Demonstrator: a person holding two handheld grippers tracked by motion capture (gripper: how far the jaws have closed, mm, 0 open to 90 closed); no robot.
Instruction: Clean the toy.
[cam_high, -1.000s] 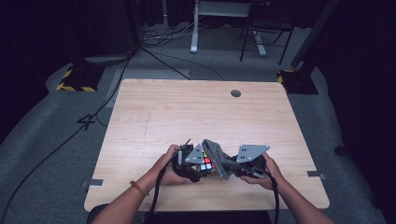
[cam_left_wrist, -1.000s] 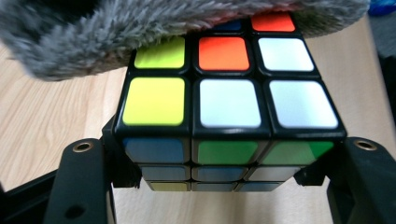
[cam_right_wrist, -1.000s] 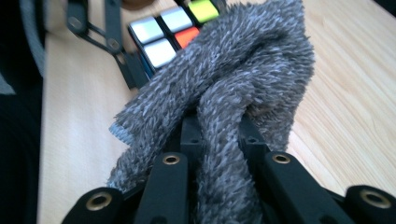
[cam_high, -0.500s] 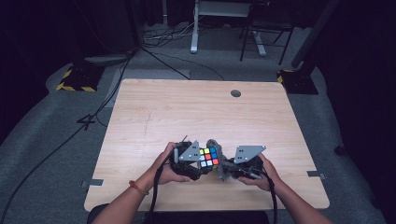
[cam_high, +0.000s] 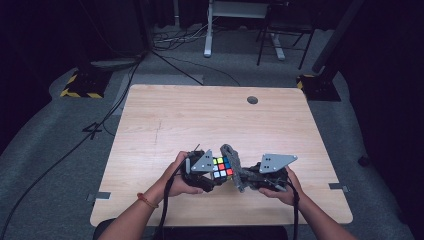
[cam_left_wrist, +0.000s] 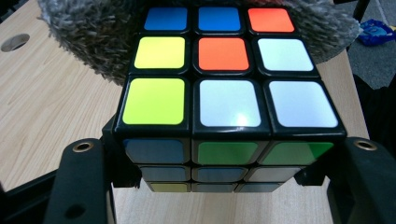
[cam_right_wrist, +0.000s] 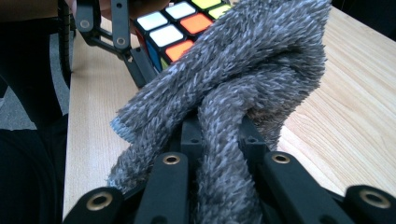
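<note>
A scrambled colour cube (cam_high: 222, 167) hangs just above the near middle of the wooden table (cam_high: 200, 120), with my left gripper (cam_high: 214, 174) shut on its two sides. In the left gripper view the cube (cam_left_wrist: 224, 93) shows a yellow, white, orange and blue top face between the black jaws of the left gripper (cam_left_wrist: 224, 179). My right gripper (cam_high: 246, 178) is shut on a grey fuzzy cloth (cam_high: 233, 164), which presses against the cube's right edge. The right gripper view has the cloth (cam_right_wrist: 243, 79) bunched in the right gripper (cam_right_wrist: 219, 172), with the cube (cam_right_wrist: 177, 28) behind it.
A round cable hole (cam_high: 252, 100) sits near the table's far edge. Bare wood lies on the left, right and far parts of the top. Cables (cam_high: 175, 60) and a desk leg (cam_high: 207, 30) are on the floor beyond.
A second ago the cloth lay over the cube's top. It has slid off to the right, baring the coloured top face. Both hands stay in nearly the same place.
</note>
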